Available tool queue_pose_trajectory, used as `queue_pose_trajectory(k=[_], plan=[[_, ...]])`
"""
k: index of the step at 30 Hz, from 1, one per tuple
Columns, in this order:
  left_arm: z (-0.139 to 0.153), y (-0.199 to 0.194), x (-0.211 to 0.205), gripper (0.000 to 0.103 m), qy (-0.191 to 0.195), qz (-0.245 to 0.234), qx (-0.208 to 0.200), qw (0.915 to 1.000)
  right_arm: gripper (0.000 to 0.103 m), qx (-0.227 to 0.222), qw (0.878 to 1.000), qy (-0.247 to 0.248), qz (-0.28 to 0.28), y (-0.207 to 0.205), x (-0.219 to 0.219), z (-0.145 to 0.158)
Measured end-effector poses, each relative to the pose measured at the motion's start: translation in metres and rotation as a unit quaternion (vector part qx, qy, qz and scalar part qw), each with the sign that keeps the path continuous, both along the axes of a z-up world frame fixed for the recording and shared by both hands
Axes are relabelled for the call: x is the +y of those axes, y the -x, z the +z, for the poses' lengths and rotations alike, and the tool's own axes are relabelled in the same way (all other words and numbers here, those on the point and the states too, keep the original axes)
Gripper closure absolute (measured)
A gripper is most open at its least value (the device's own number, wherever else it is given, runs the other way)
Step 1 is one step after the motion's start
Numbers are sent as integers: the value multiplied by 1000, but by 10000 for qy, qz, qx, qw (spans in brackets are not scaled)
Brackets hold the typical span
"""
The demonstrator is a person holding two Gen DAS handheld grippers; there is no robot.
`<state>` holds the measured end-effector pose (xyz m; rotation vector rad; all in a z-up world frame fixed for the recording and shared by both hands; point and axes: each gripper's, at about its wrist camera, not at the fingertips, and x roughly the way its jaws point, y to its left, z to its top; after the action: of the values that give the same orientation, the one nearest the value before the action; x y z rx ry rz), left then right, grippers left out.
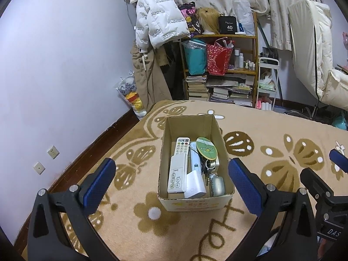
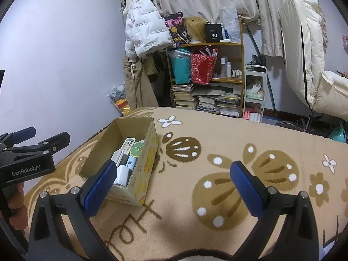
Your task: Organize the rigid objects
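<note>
An open cardboard box (image 1: 167, 130) stands on the patterned blanket. It holds a white remote (image 1: 178, 165), a green oval tin (image 1: 206, 148), a white charger block (image 1: 195, 182), a key bunch (image 1: 208, 167) and a small silver case (image 1: 217, 186). My left gripper (image 1: 171, 184) is open and empty, held above the box's near side. In the right wrist view the box (image 2: 148, 158) lies to the left. My right gripper (image 2: 171, 187) is open and empty over bare blanket beside the box. The left gripper (image 2: 41, 138) shows at that view's left edge.
The blanket (image 1: 282, 130) covers a bed. Behind it stand a wooden shelf (image 1: 254, 65) with books and bags, a hanging white jacket (image 1: 158, 17), a white cart (image 1: 268, 80) and a cream chair (image 1: 313, 50). A wall (image 1: 65, 65) runs along the left.
</note>
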<state>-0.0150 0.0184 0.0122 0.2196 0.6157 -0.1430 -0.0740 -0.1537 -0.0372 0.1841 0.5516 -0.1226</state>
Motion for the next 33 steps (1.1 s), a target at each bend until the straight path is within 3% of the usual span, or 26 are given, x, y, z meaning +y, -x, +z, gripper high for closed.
queue_pose_trajectory(k=[33], plan=[[-7, 0, -4, 1, -98, 11, 81, 9999, 0, 8, 10000, -4, 19, 1, -5, 2]])
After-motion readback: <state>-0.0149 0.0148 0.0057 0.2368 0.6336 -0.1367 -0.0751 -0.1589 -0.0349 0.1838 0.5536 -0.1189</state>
